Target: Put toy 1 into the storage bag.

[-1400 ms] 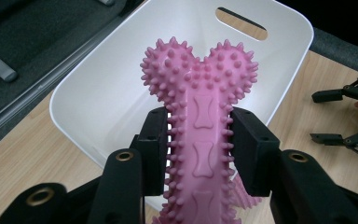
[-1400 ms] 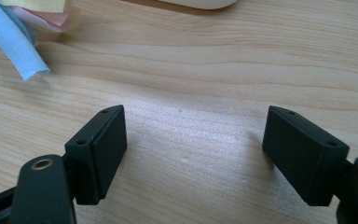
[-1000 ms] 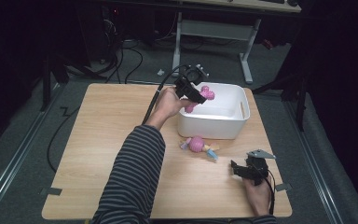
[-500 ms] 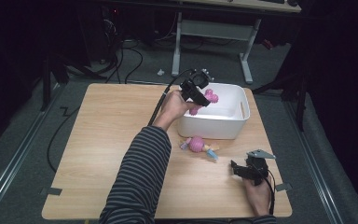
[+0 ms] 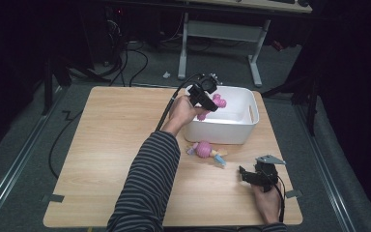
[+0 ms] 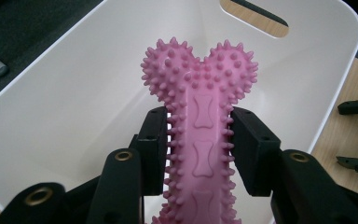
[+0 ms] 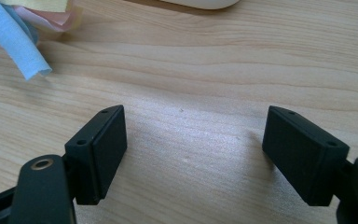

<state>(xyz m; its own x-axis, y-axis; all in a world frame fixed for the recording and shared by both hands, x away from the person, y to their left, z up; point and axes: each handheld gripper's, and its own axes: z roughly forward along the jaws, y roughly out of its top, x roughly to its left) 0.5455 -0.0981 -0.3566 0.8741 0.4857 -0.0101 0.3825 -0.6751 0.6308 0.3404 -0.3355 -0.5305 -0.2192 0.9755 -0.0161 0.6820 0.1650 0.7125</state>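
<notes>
A pink spiky bone-shaped toy [image 6: 199,121] is clamped by its shaft in my left gripper [image 6: 199,149], which is shut on it. In the high view that left gripper [image 5: 206,99] hangs over the left part of the white bin [image 5: 244,133], the pink bone [image 5: 217,102] poking out over the bin's inside. My right gripper [image 5: 249,175] rests low over the table's front right, open, with bare wood between its jaws [image 7: 193,149]. A pink ball toy with blue and yellow tails [image 5: 205,150] lies on the table in front of the bin.
The white bin's inside [image 6: 74,93] looks bare, with a handle slot [image 6: 254,11] in its far wall. A blue fabric strip [image 7: 14,42] of the ball toy lies at the upper left of the right gripper view. The wooden table [image 5: 106,145] spreads wide on the left.
My left gripper has carried the pink bone a little to the right and lower, further over the bin. The right gripper has stayed put.
</notes>
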